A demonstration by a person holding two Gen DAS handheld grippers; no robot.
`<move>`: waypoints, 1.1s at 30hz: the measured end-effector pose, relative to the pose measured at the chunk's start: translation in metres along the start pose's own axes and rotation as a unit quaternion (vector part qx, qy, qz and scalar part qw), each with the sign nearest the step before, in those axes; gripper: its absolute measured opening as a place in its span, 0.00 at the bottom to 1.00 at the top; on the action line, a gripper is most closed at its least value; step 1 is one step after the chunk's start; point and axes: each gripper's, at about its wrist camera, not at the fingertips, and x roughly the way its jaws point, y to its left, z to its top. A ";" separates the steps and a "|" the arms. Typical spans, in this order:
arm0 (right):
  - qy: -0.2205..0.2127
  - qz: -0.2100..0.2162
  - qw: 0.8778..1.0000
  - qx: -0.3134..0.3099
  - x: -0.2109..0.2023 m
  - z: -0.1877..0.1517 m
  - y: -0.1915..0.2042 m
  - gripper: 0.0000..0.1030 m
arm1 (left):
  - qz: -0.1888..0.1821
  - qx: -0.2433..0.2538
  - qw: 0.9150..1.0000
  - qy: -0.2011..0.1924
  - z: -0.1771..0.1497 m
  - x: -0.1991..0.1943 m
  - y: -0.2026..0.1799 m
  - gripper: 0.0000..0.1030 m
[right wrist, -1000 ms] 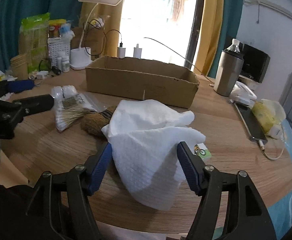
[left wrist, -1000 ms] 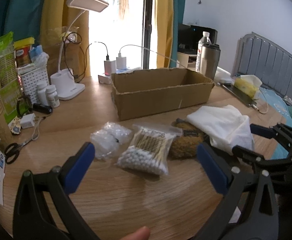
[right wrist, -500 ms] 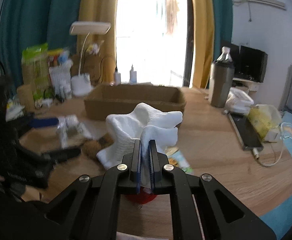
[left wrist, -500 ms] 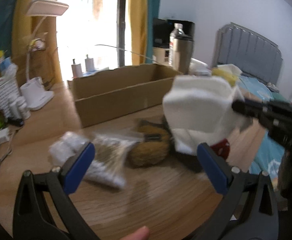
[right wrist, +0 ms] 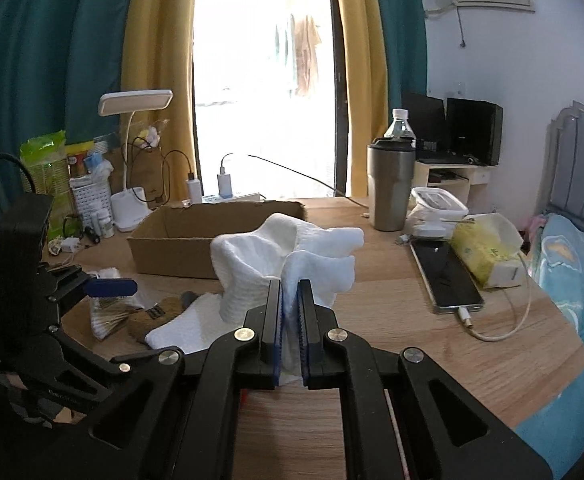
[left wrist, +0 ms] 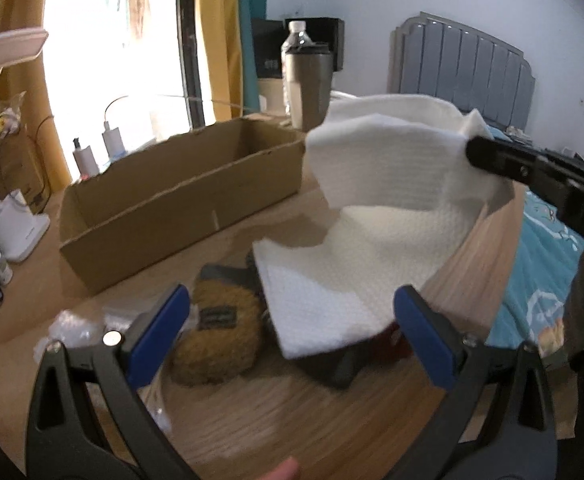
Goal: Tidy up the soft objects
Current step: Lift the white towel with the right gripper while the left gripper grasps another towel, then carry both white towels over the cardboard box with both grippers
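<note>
My right gripper (right wrist: pixel 290 300) is shut on a white towel (right wrist: pixel 283 248) and holds it up above the table; its lower end trails onto the wood. In the left wrist view the towel (left wrist: pixel 380 208) hangs from the right gripper (left wrist: pixel 474 152) at the right. My left gripper (left wrist: pixel 292 320) is open and empty, low over the table, with a brown fuzzy object (left wrist: pixel 219 340) and the towel's lower edge between its fingers. A bag of cotton swabs (right wrist: pixel 109 312) lies to the left. An open cardboard box (left wrist: pixel 179 200) stands behind.
A steel tumbler (right wrist: pixel 392 184) and water bottle (right wrist: pixel 400 124) stand at the back right. A phone on a cable (right wrist: pixel 446 276) and a yellow tissue pack (right wrist: pixel 484 248) lie to the right. A desk lamp (right wrist: pixel 131 200) and clutter stand at the left. A bed (right wrist: pixel 572 272) borders the table's right edge.
My right gripper closed on the white towel and lifted it off the table. My left gripper moved right toward the brown object and the towel, staying open.
</note>
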 end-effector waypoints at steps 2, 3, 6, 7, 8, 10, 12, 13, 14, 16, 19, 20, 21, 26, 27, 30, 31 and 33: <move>0.001 0.002 1.000 0.004 0.000 -0.002 -0.004 0.07 | -0.005 0.011 1.000 -0.007 0.004 -0.001 -0.007 0.99; 0.001 0.004 1.000 0.008 0.002 -0.003 -0.006 0.07 | -0.009 0.020 1.000 -0.010 0.006 -0.001 -0.012 0.99; 0.002 0.013 1.000 0.021 0.004 -0.005 -0.011 0.07 | -0.032 0.047 0.998 -0.009 0.013 0.005 -0.030 0.99; 0.002 0.017 1.000 0.026 0.004 -0.006 -0.012 0.07 | -0.044 0.060 0.997 -0.006 0.014 0.009 -0.038 0.99; 0.000 0.020 0.999 0.029 0.003 -0.006 -0.012 0.07 | -0.047 0.063 0.997 -0.004 0.014 0.011 -0.040 0.99; -0.002 0.023 0.999 0.030 0.003 -0.006 -0.011 0.07 | -0.051 0.077 0.996 0.008 0.014 0.023 -0.048 0.99; -0.005 0.023 0.999 0.029 0.002 -0.005 -0.010 0.07 | -0.057 0.083 0.995 0.022 0.013 0.032 -0.051 0.99; -0.005 0.023 0.999 0.030 0.002 -0.006 -0.011 0.07 | -0.057 0.084 0.994 0.029 0.014 0.037 -0.052 0.99; -0.004 0.022 0.999 0.032 0.002 -0.006 -0.012 0.07 | -0.057 0.085 0.994 0.036 0.016 0.043 -0.052 0.99; -0.001 0.020 0.999 0.035 0.005 -0.008 -0.014 0.07 | -0.061 0.080 0.994 0.048 0.019 0.050 -0.053 0.89; 0.004 0.019 0.999 0.038 0.007 -0.012 -0.016 0.07 | -0.067 0.072 0.993 0.062 0.020 0.055 -0.051 0.72; 0.004 0.019 0.999 0.039 0.007 -0.012 -0.016 0.07 | -0.069 0.068 0.993 0.068 0.020 0.057 -0.049 0.67; 0.005 0.019 0.999 0.039 0.007 -0.012 -0.016 0.07 | -0.077 0.062 0.992 0.075 0.019 0.058 -0.047 0.60; 0.005 0.016 0.999 0.038 0.007 -0.012 -0.017 0.07 | -0.092 0.050 0.992 0.072 0.016 0.051 -0.045 0.35; 0.005 0.015 0.999 0.038 0.006 -0.012 -0.016 0.07 | -0.098 0.045 0.992 0.066 0.018 0.048 -0.043 0.32; 0.004 0.014 0.999 0.037 0.005 -0.011 -0.015 0.07 | -0.105 0.036 0.992 0.055 0.021 0.039 -0.034 0.23; 0.004 0.014 0.999 0.036 0.005 -0.011 -0.014 0.07 | -0.106 0.033 0.993 0.050 0.022 0.035 -0.033 0.19; 0.003 0.013 0.999 0.035 0.005 -0.009 -0.013 0.07 | -0.108 0.025 0.993 0.039 0.024 0.027 -0.028 0.15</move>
